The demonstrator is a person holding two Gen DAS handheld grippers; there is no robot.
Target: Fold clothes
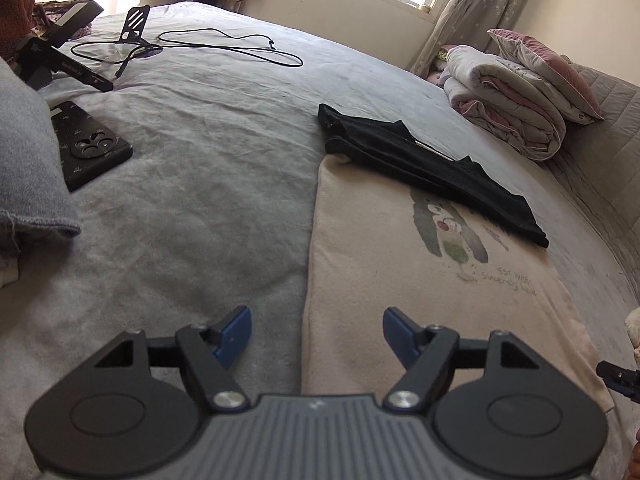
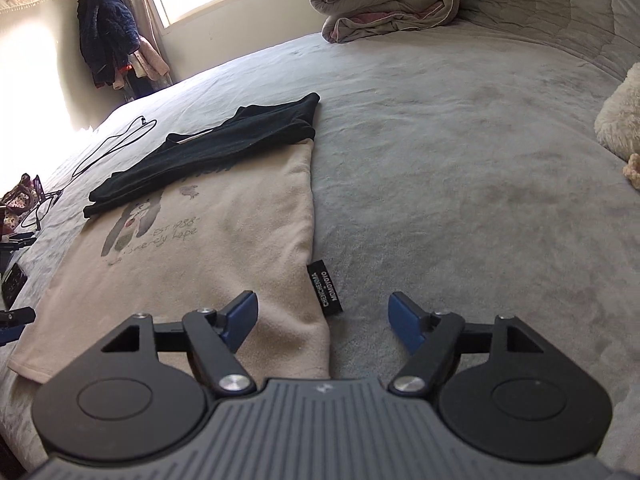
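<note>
Left wrist view: left gripper and right gripper tilt down over the cream shirt, jaws wide, empty.

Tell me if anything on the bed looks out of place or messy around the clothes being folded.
The black garment lies rumpled and askew across the far end of the flat cream shirt. A loose black cable and a phone also sit on the grey bedspread, apart from the clothes.

cream shirt top under black garment, plush toy cropped
</note>
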